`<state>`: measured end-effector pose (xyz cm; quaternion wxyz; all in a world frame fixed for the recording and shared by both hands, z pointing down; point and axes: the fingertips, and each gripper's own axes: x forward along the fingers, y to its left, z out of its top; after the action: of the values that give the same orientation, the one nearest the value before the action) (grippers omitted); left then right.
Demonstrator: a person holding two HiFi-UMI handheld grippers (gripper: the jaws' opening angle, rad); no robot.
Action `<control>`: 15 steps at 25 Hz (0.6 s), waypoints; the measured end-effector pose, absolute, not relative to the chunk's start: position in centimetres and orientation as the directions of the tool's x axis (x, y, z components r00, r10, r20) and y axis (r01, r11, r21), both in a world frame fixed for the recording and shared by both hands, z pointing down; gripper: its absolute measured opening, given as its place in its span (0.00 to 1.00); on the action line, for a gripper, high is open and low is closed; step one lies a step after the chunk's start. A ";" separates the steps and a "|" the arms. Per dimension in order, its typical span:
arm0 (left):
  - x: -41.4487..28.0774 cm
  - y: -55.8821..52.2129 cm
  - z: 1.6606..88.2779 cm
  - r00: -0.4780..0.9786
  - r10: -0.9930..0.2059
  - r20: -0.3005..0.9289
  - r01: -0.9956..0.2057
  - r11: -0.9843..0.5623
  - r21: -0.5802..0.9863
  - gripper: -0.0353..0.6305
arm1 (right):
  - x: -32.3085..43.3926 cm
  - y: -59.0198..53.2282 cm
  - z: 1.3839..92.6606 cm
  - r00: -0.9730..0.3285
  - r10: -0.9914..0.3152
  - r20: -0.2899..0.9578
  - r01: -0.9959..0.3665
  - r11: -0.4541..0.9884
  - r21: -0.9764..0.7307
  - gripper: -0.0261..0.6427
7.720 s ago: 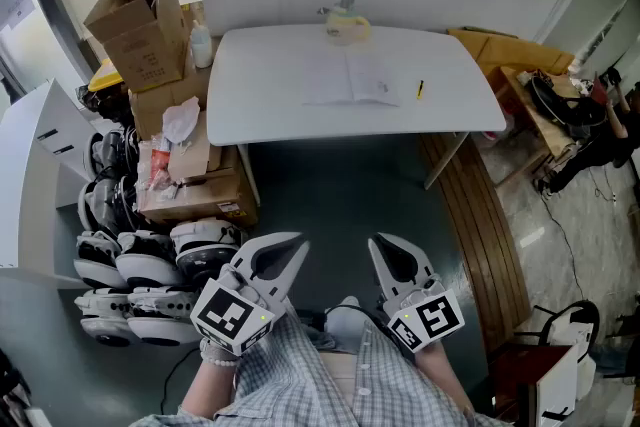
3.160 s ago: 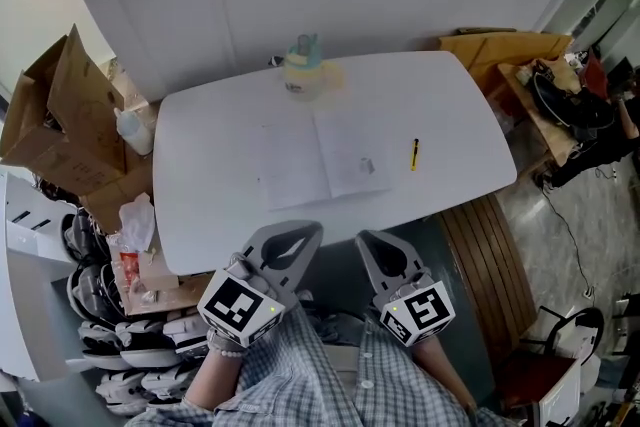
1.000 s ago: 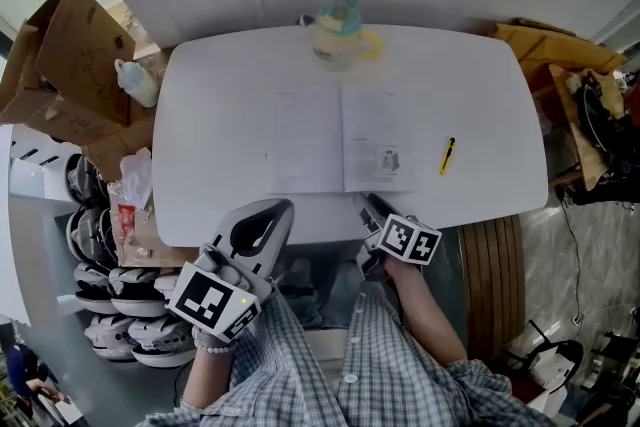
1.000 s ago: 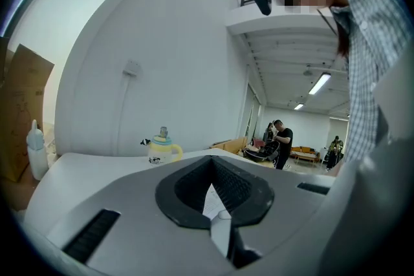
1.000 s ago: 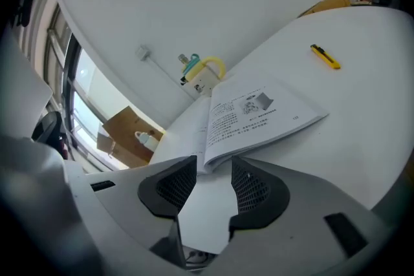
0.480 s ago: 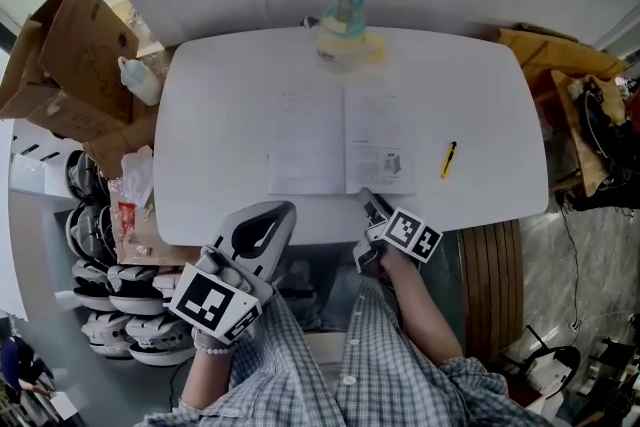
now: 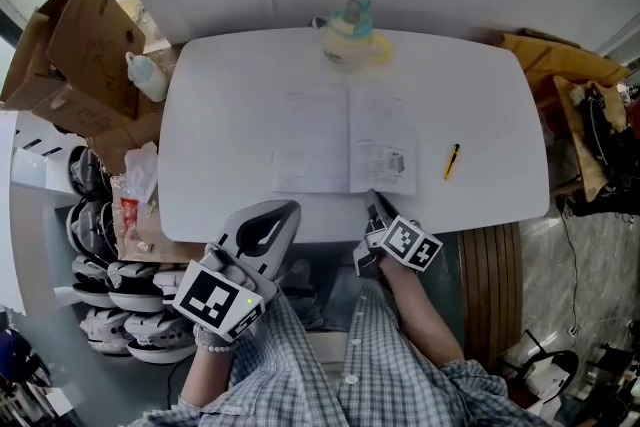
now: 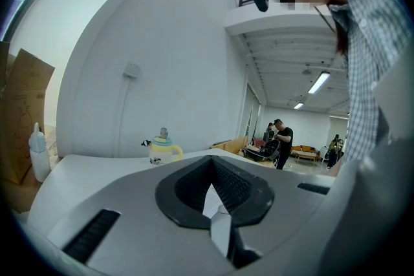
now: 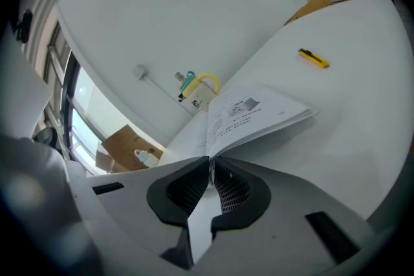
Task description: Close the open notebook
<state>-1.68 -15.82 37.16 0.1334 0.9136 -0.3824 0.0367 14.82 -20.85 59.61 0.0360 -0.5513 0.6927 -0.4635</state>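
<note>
The open notebook lies flat in the middle of the white table, printed pages up. My right gripper is at its near edge, close to the spine. In the right gripper view its jaws have just been closing, and the right gripper now pinches the edge of the notebook, whose right-hand pages look slightly raised. My left gripper hangs off the table's near edge, left of the notebook. Seen in its own view, the left gripper has its tips together and nothing between them.
A yellow pen lies to the right of the notebook. A yellow lidded cup stands at the far edge. Cardboard boxes and a white bottle crowd the left side. A wooden bench runs along the right.
The person has walked up to the table. Over the last second the right gripper has stayed at the notebook's near edge and its jaws have come together. The left gripper has not moved.
</note>
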 end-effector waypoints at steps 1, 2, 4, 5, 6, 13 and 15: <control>-1.7 -15.7 37.1 0.706 -0.688 0.169 -0.707 -0.674 0.214 0.06 | 14.5 -20.8 59.4 -0.396 -0.793 0.463 -0.750 -0.012 -0.662 0.10; -1.7 -15.6 37.1 0.707 -0.687 0.168 -0.707 -0.675 0.213 0.06 | 14.2 -20.7 59.3 -0.404 -0.787 0.467 -0.768 0.015 -0.640 0.09; -1.8 -15.5 37.1 0.707 -0.687 0.167 -0.706 -0.676 0.212 0.06 | 13.6 -20.6 59.1 -0.417 -0.775 0.474 -0.801 0.067 -0.595 0.09; -1.8 -15.5 37.1 0.708 -0.687 0.165 -0.706 -0.676 0.212 0.06 | 13.3 -20.6 58.9 -0.422 -0.772 0.476 -0.814 0.090 -0.574 0.09; -1.9 -15.5 37.1 0.708 -0.687 0.164 -0.705 -0.676 0.212 0.06 | 13.0 -20.6 58.7 -0.426 -0.768 0.478 -0.824 0.111 -0.556 0.09; -2.2 -15.4 37.1 0.710 -0.685 0.163 -0.703 -0.677 0.216 0.06 | 10.6 -20.5 57.8 -0.464 -0.727 0.506 -0.875 0.289 -0.388 0.09; -2.3 -15.4 37.2 0.709 -0.686 0.164 -0.704 -0.676 0.217 0.06 | 9.9 -20.5 57.8 -0.474 -0.710 0.521 -0.879 0.351 -0.323 0.09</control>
<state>-2.27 -15.41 37.17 0.1328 0.9148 -0.3800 0.0343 9.89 -20.53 57.76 -0.1467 -0.4912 0.8087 -0.2885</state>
